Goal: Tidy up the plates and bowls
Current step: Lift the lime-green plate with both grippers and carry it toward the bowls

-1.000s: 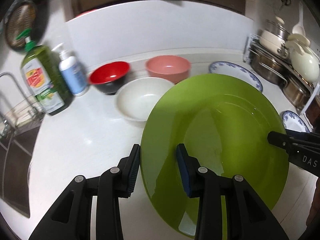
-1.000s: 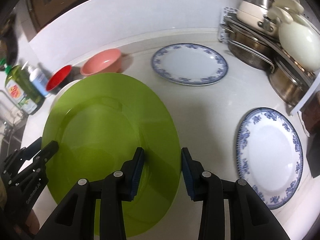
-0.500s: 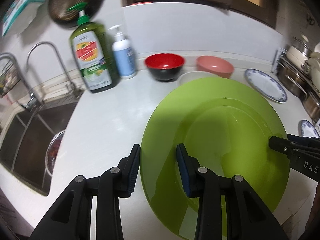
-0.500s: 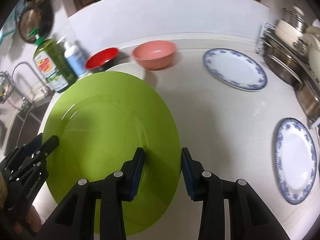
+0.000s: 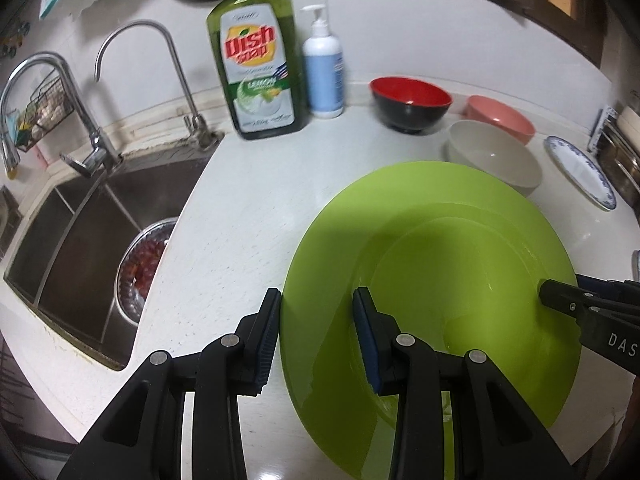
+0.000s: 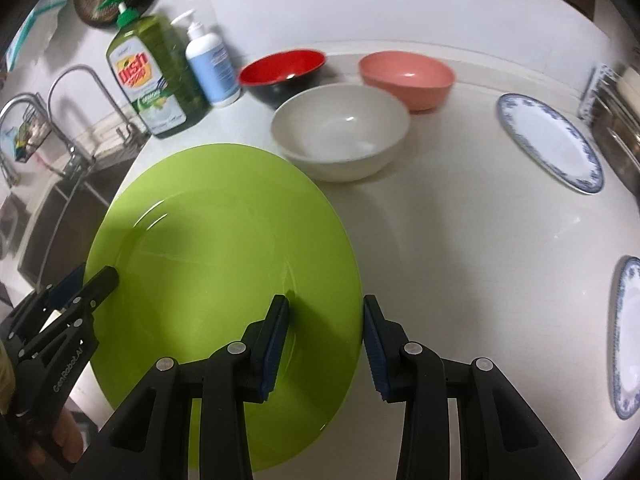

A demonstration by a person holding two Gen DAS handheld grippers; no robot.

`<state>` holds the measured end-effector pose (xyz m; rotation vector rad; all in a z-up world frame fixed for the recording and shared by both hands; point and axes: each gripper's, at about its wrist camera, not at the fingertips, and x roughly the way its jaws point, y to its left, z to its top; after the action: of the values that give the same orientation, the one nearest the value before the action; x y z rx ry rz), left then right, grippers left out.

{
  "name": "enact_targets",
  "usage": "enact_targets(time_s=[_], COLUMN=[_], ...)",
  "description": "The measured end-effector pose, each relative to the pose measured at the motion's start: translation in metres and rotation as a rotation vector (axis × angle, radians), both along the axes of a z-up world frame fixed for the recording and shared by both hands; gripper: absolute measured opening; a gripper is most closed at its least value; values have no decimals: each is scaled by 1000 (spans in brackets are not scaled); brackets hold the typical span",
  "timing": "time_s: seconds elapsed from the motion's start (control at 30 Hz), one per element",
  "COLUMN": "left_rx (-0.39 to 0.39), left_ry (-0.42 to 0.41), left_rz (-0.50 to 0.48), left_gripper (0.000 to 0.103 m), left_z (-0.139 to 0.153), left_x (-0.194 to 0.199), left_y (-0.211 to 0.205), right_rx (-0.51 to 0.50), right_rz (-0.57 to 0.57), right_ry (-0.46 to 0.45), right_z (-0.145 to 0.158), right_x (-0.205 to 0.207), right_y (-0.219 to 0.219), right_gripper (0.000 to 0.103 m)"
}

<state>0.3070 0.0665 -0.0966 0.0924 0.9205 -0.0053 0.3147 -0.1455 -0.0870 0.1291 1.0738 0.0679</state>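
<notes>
A large green plate (image 5: 440, 280) (image 6: 208, 260) is held over the white counter by both grippers. My left gripper (image 5: 316, 336) is shut on its left rim, and its tips show at the left in the right wrist view (image 6: 96, 284). My right gripper (image 6: 326, 340) is shut on the opposite rim and enters the left wrist view from the right (image 5: 552, 292). Behind the plate stand a white bowl (image 6: 340, 132), a pink bowl (image 6: 406, 76) and a red-and-black bowl (image 6: 282, 68). Two blue-rimmed plates (image 6: 548, 140) (image 6: 628, 336) lie flat at the right.
A green dish soap bottle (image 5: 256, 68) and a white pump bottle (image 5: 323, 68) stand by the wall. The steel sink (image 5: 80, 240) with two taps lies at the left and holds a metal bowl of red pieces (image 5: 144, 264). A pot rack (image 5: 620, 152) borders the right.
Both grippers have carried the green plate leftward along the counter. The sink, taps and soap bottles have come into view, and the bowls and blue-rimmed plates have slid to the right.
</notes>
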Motion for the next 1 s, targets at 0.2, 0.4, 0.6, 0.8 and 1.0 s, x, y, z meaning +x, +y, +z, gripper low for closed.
enact_targets(time_s=[0.2, 0.4, 0.6, 0.8, 1.0], left_rx=[0, -2, -2, -10, -18], left_ry=[34, 62, 81, 93, 98], left_rz=[4, 4, 2, 4, 7], left_gripper=[36, 36, 36, 36, 37], left_z=[-17, -27, -33, -36, -36], left_x=[9, 16, 20, 21, 22], left_y=[11, 15, 17, 18, 19], right_rx=[-9, -15, -21, -25, -36], right_rz=[21, 22, 20, 20, 22], right_ry=[35, 66, 86, 97, 95], right_z=[-16, -28, -37, -41, -41], right_x=[8, 15, 19, 22, 22], right_y=[14, 20, 25, 28, 29], right_gripper=[38, 38, 38, 38, 38])
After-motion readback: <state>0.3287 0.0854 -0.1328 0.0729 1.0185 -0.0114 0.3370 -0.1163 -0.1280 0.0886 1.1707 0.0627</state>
